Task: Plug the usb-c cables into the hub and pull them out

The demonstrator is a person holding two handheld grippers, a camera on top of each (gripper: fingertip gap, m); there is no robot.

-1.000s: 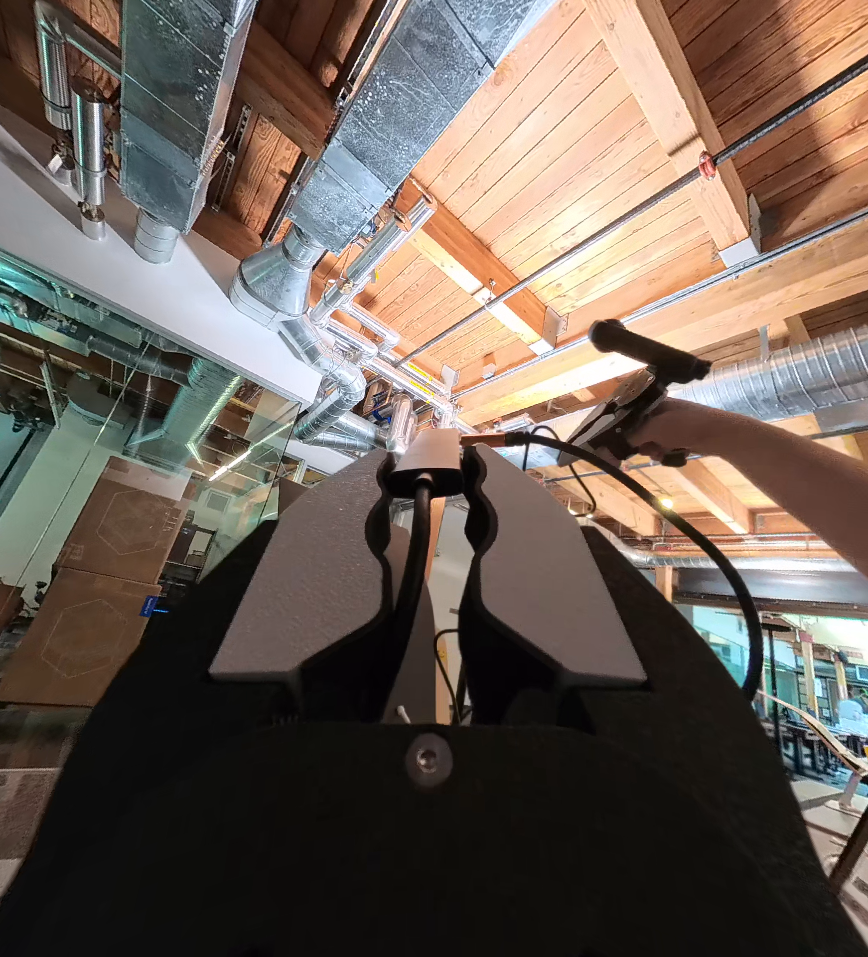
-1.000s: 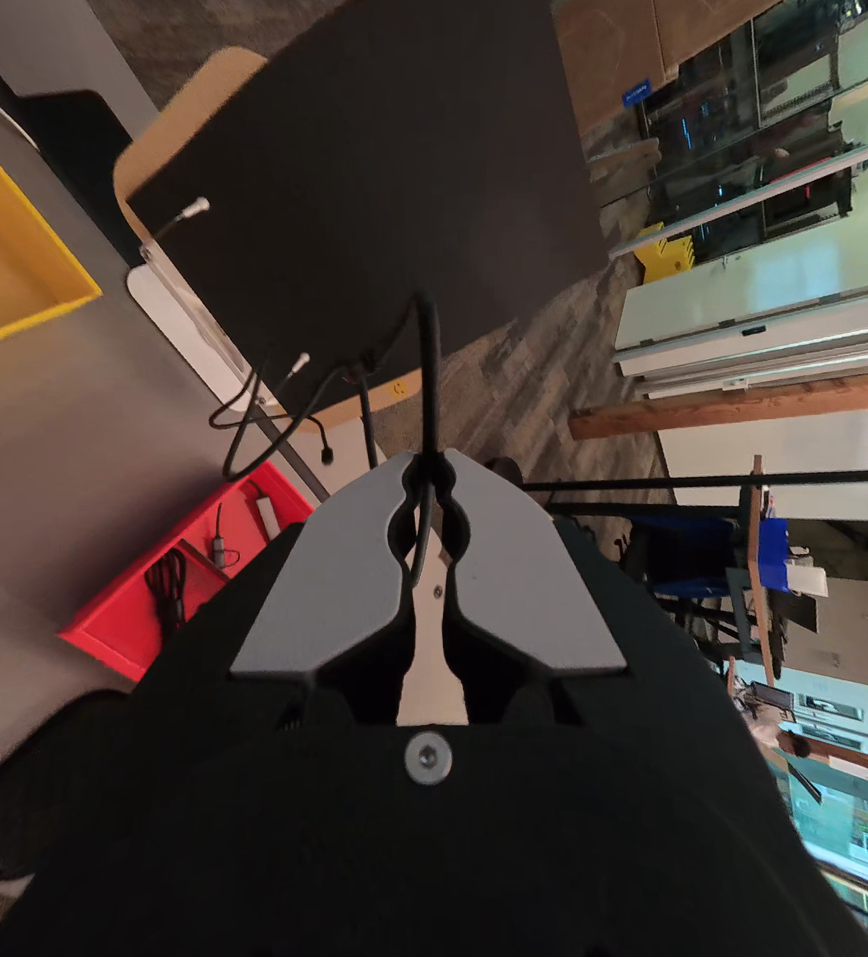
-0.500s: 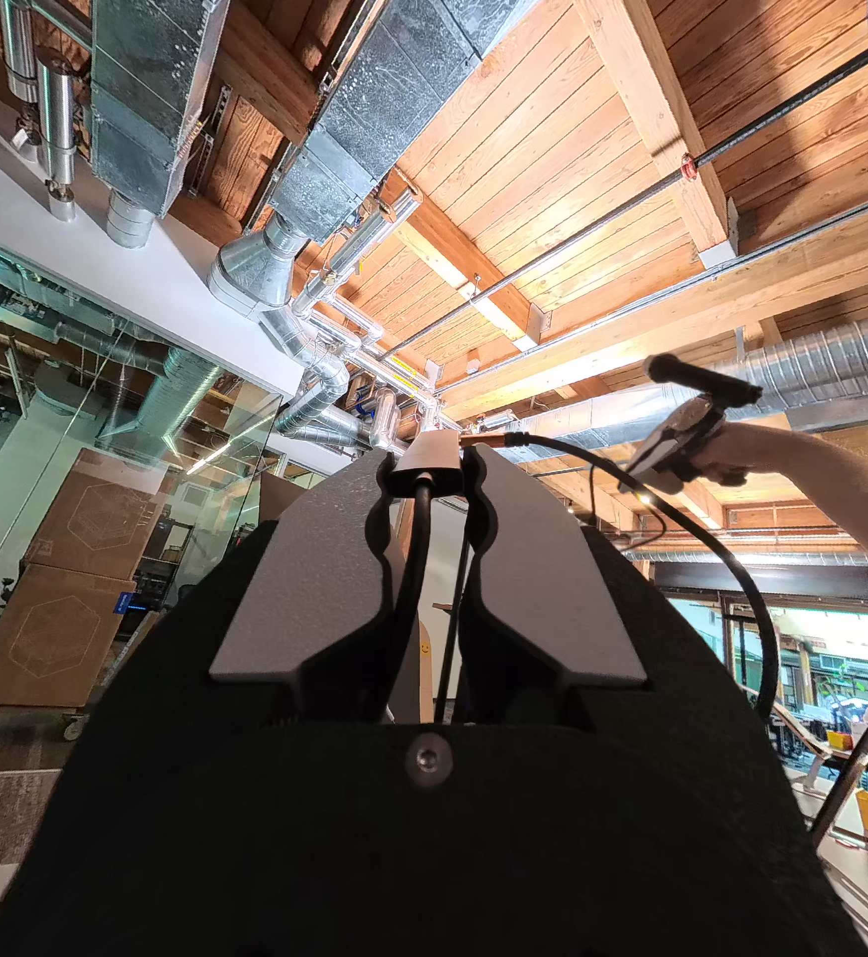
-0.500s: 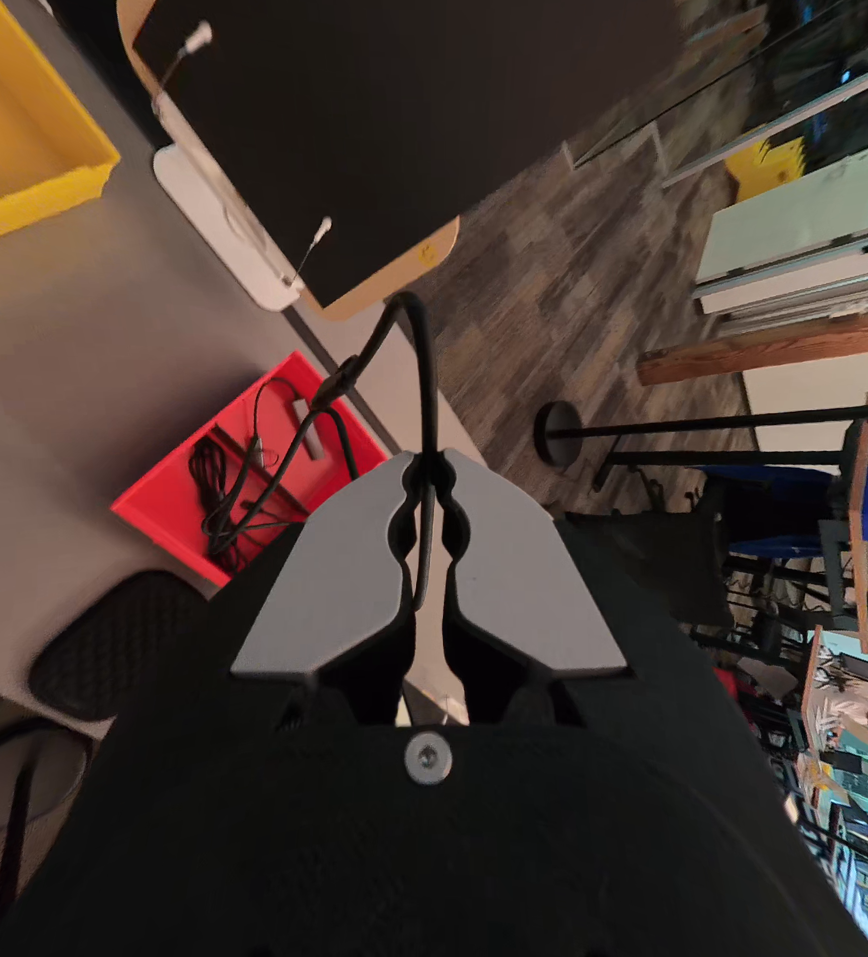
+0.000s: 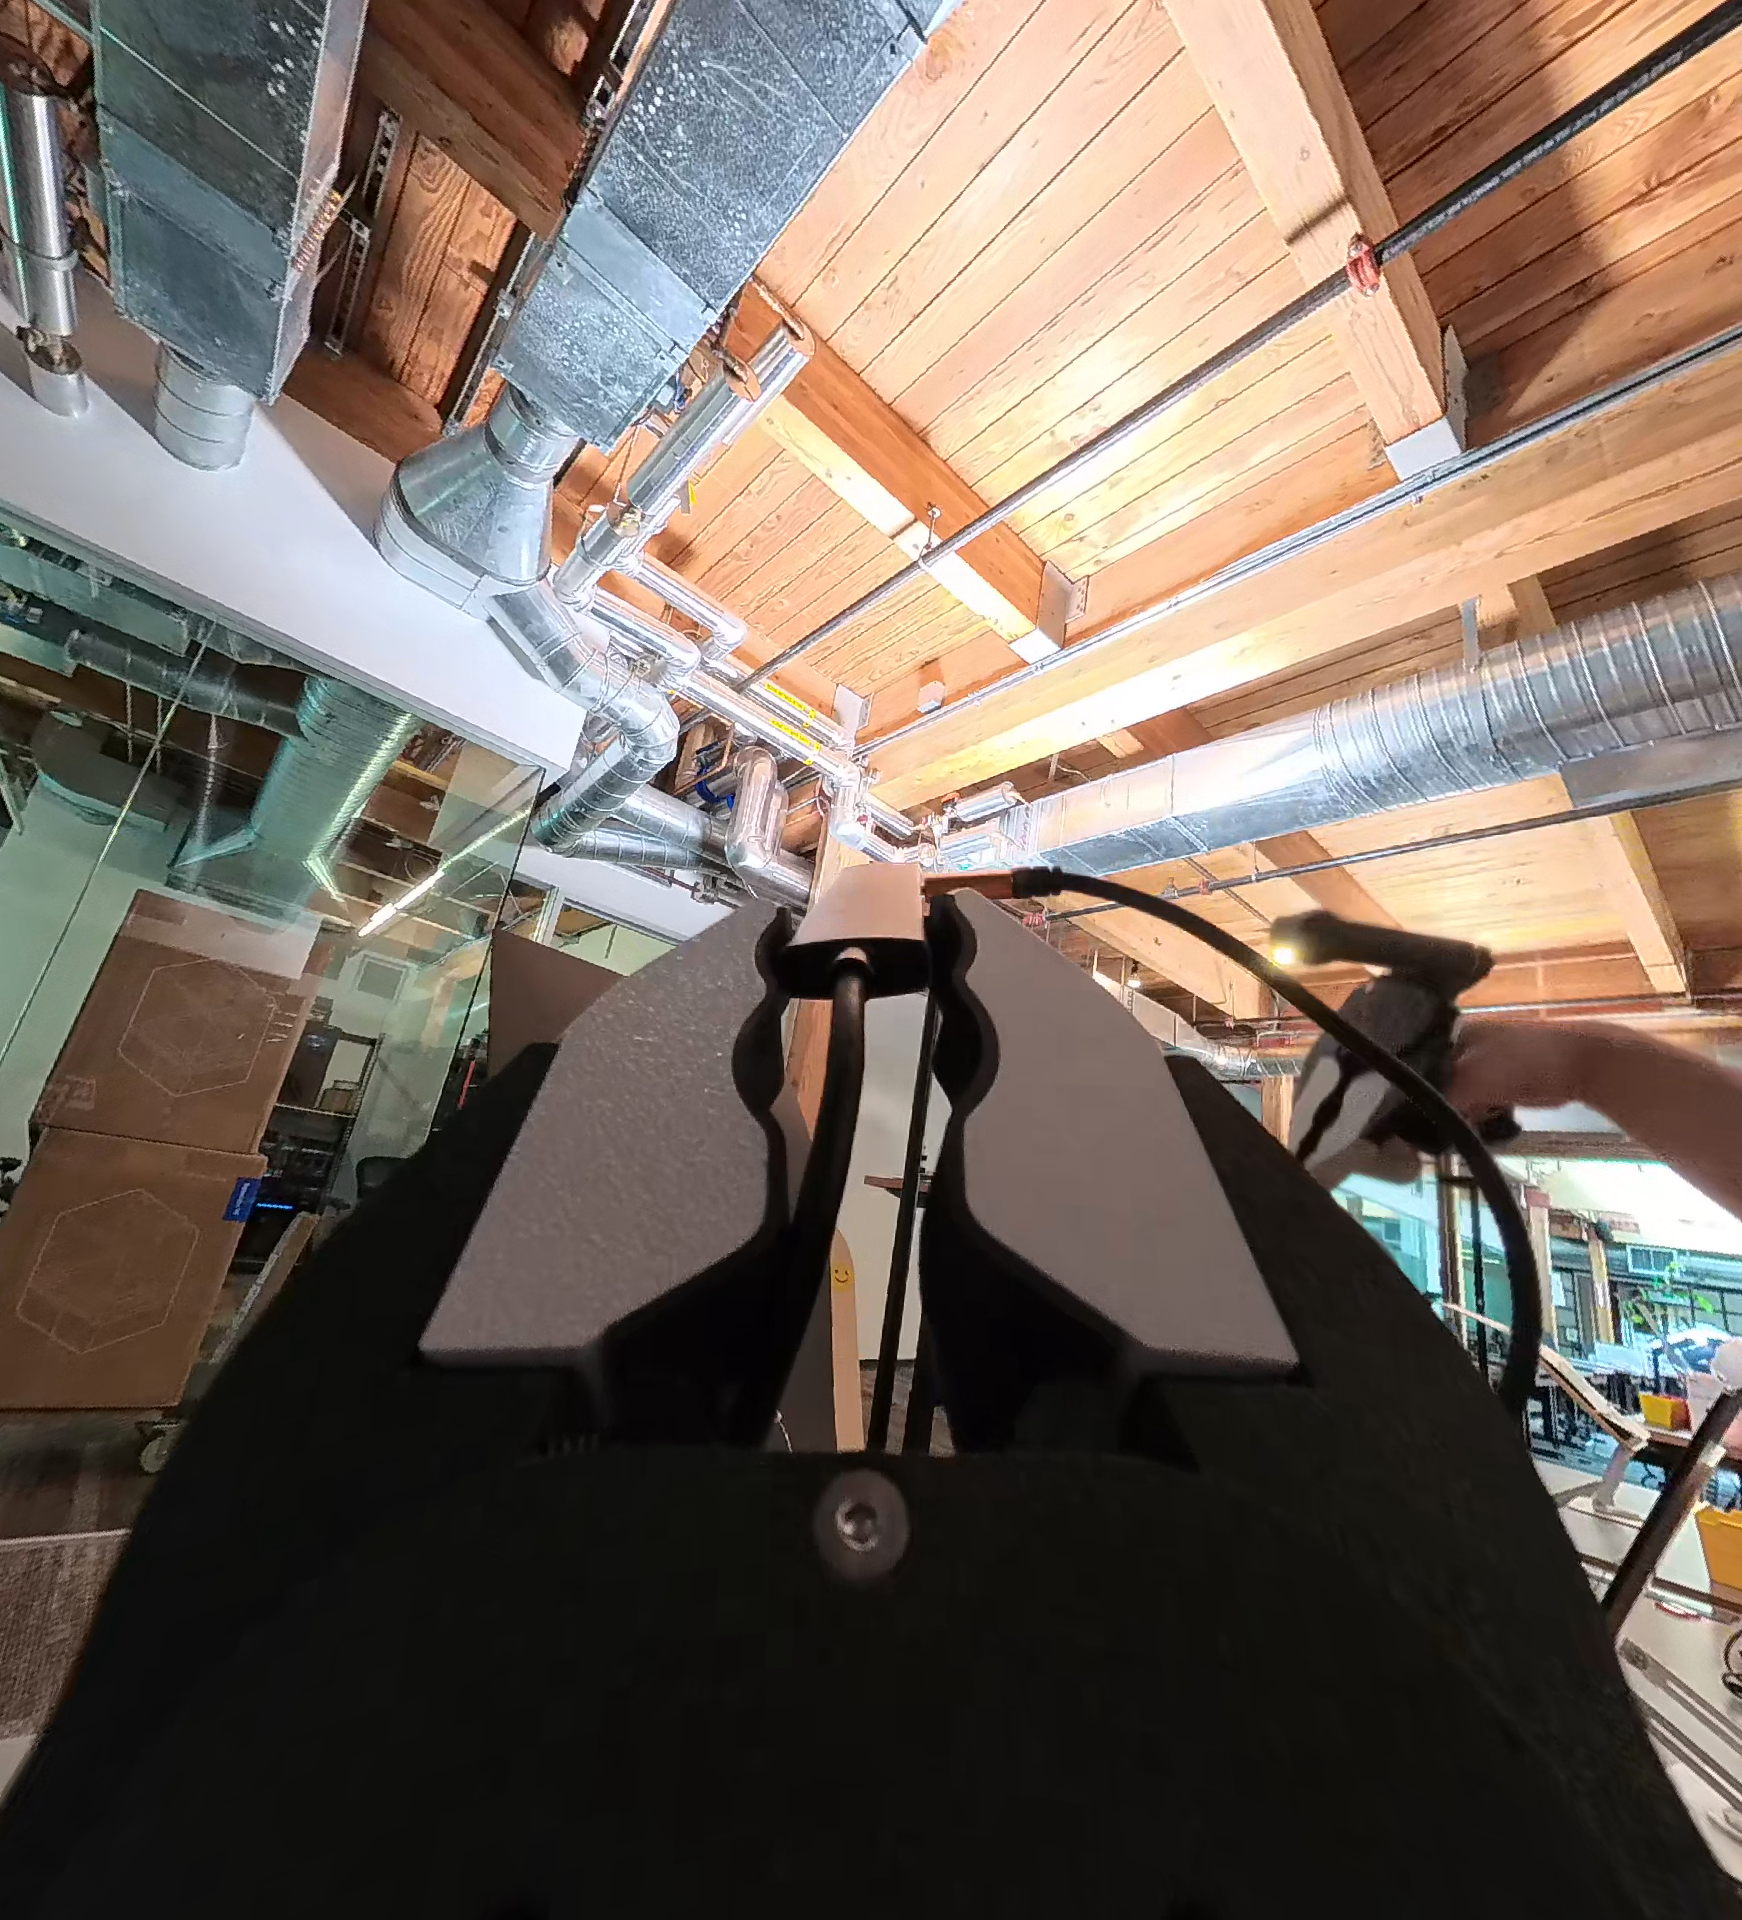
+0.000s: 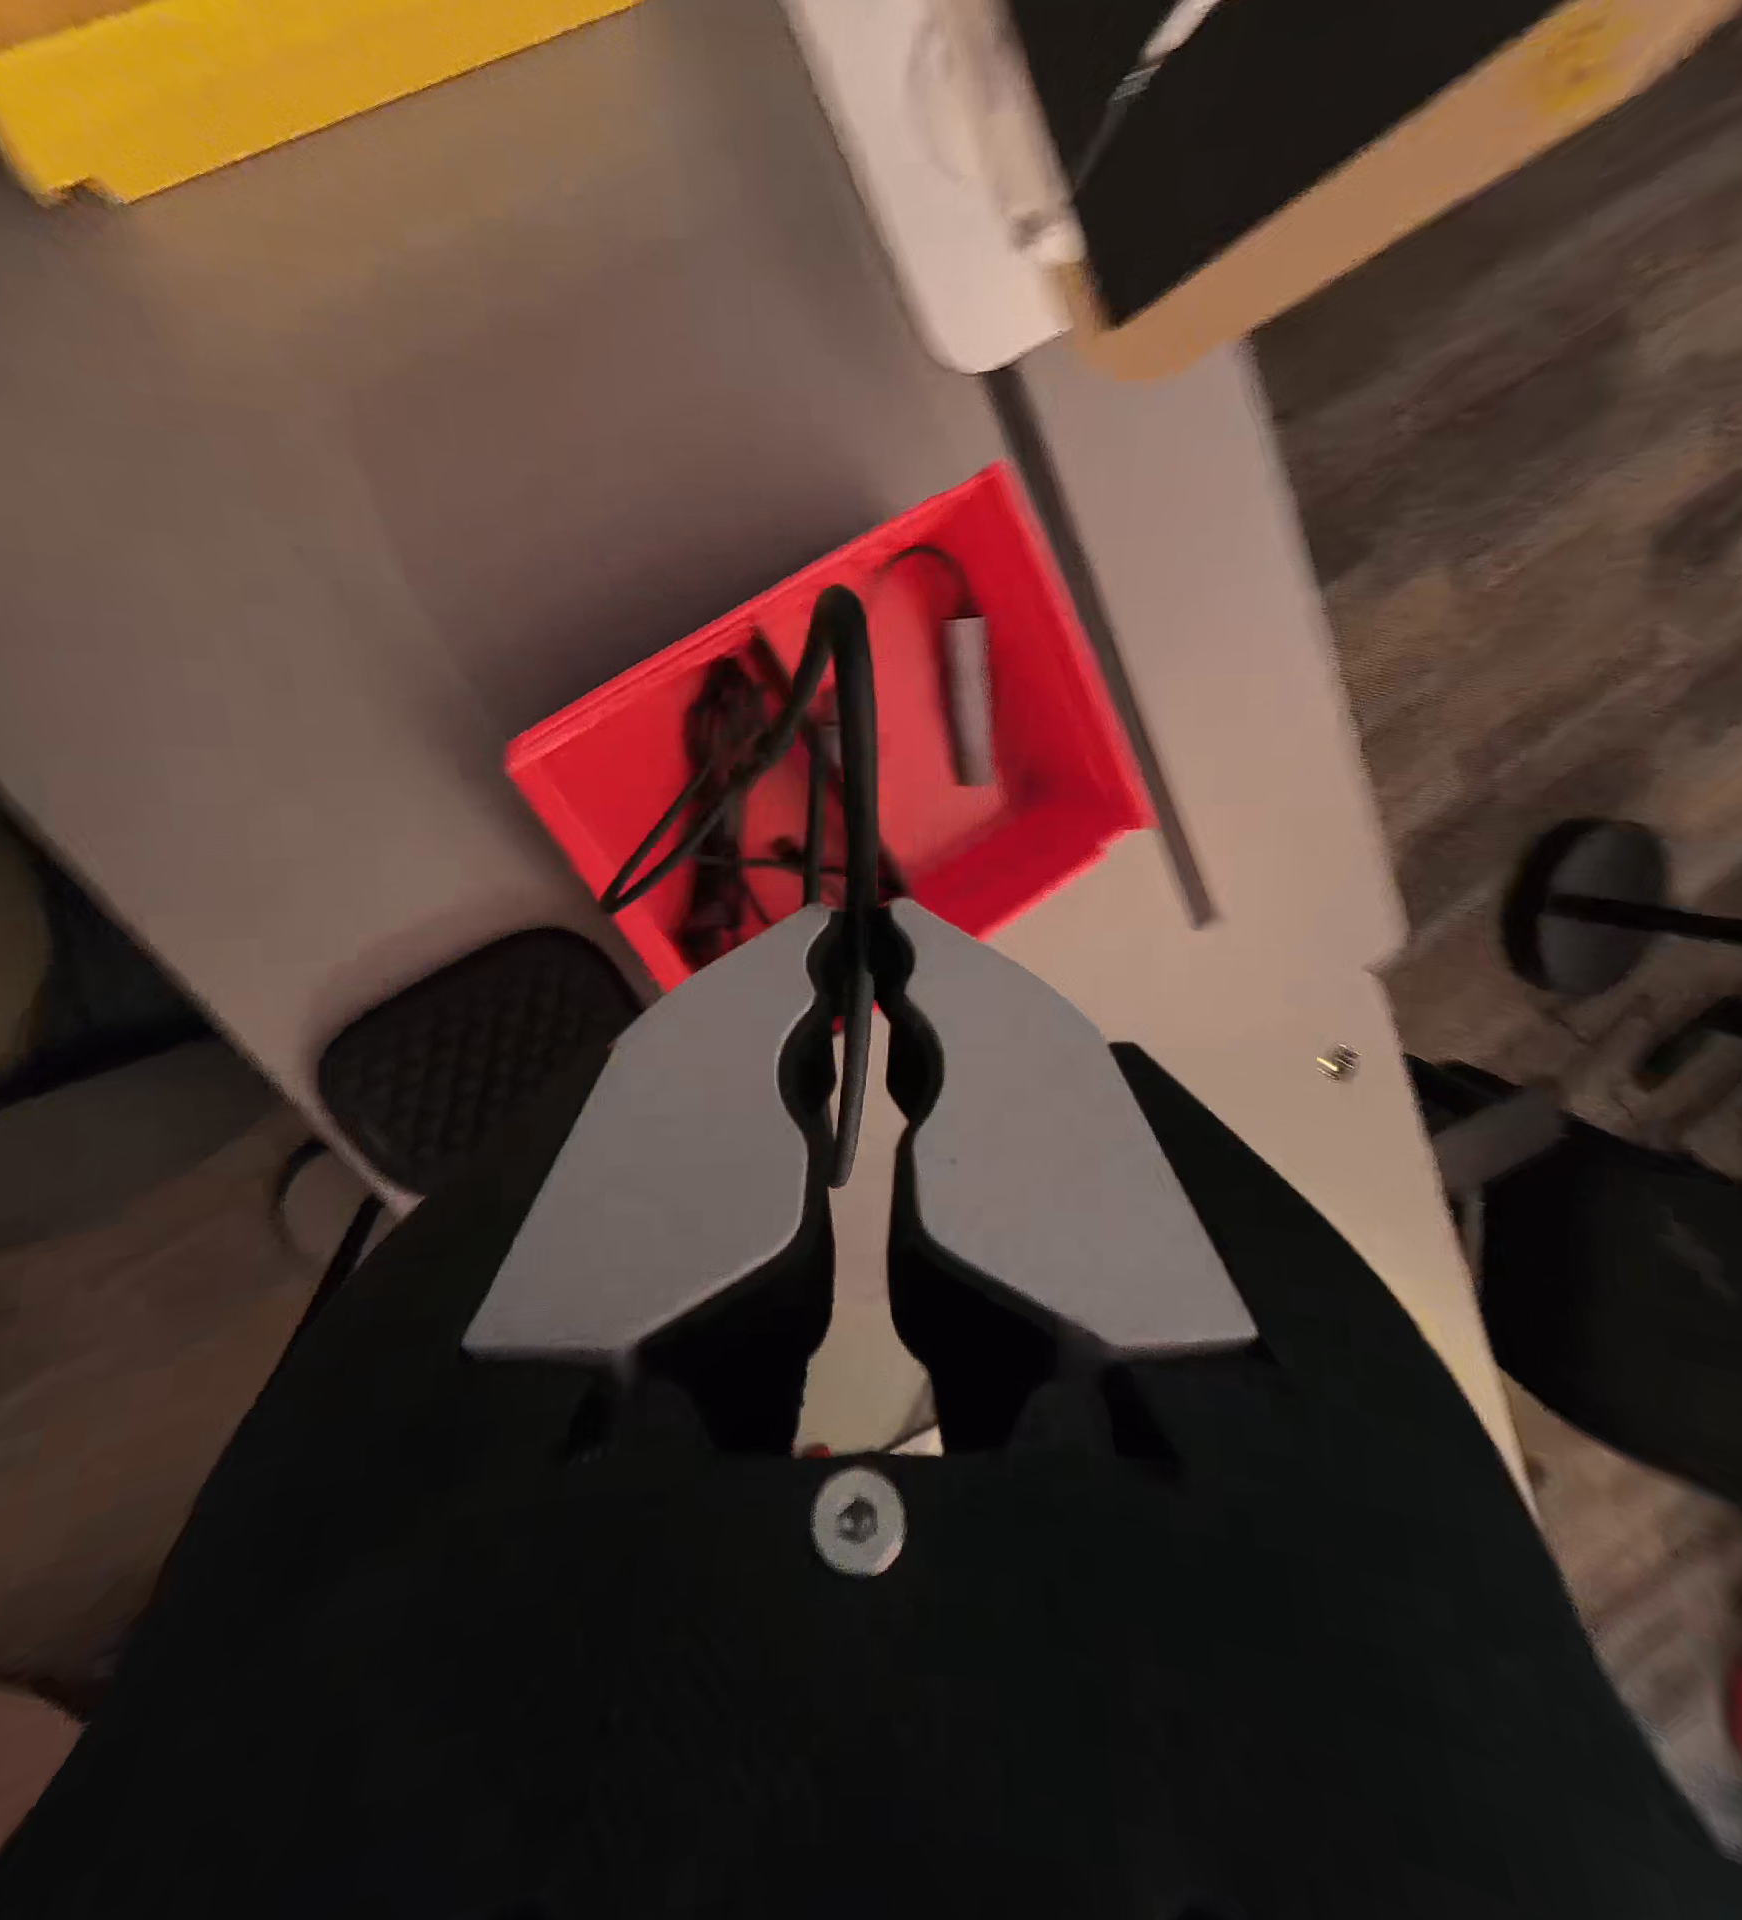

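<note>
Right gripper (image 6: 859, 920) swung over red tray (image 6: 1054, 665); cable (image 6: 854, 790) between fingers (image 6: 701, 1132).

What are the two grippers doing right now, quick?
Left gripper: shut on the hub, a cable plugged into its side.
Right gripper: shut on a black cable.

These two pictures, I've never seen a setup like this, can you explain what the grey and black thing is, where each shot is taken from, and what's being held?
A person holds a two-finger gripper in each hand; each carries a camera looking along its grey fingers. The left wrist view tilts up at a wooden ceiling: the left gripper clamps a small grey hub, with a black cable plugged into its side. That cable loops toward the right gripper, farther off. The blurry right wrist view looks down: the right gripper pinches the cable above a red bin of cables on a grey table, near a yellow bin.
</note>
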